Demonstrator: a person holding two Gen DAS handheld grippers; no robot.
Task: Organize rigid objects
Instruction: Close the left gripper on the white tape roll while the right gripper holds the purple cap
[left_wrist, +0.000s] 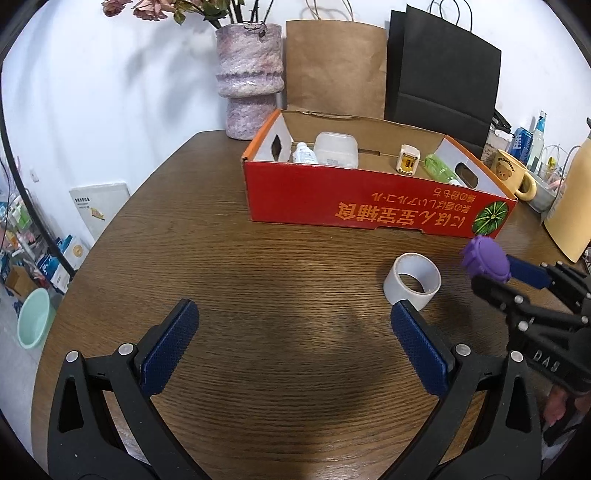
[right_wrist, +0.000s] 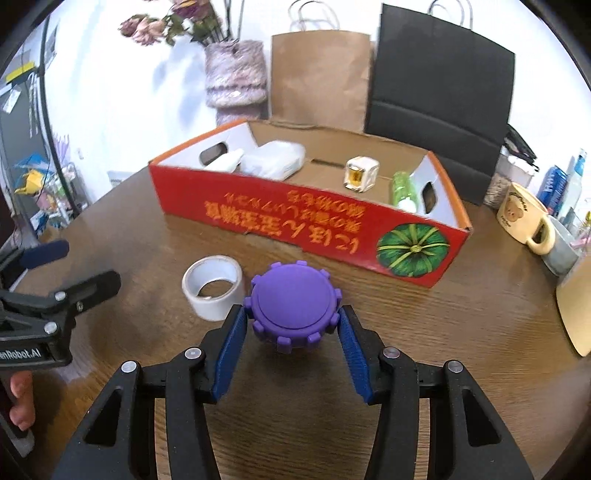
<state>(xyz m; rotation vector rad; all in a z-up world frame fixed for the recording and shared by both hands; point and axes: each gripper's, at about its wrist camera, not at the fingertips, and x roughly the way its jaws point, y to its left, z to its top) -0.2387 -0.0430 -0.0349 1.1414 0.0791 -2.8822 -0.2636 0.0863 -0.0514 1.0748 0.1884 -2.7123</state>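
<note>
Here the right gripper (right_wrist: 293, 325) pinches a purple knob (right_wrist: 295, 306), a squat, matte disc ringed with square teeth, its blue ribbed pads pressed on opposite sides and the disc apparently clear of the table (right_wrist: 332, 424); the red box (right_wrist: 306, 221) lies straight ahead beyond it, long side across the view and top open, so the likely carry is forward and over the near wall. The left gripper (left_wrist: 291, 347) hangs spread and empty over bare wood, with the smooth white tape roll (left_wrist: 412, 282) just past its right fingertip, nearer this hand than the other.
</note>
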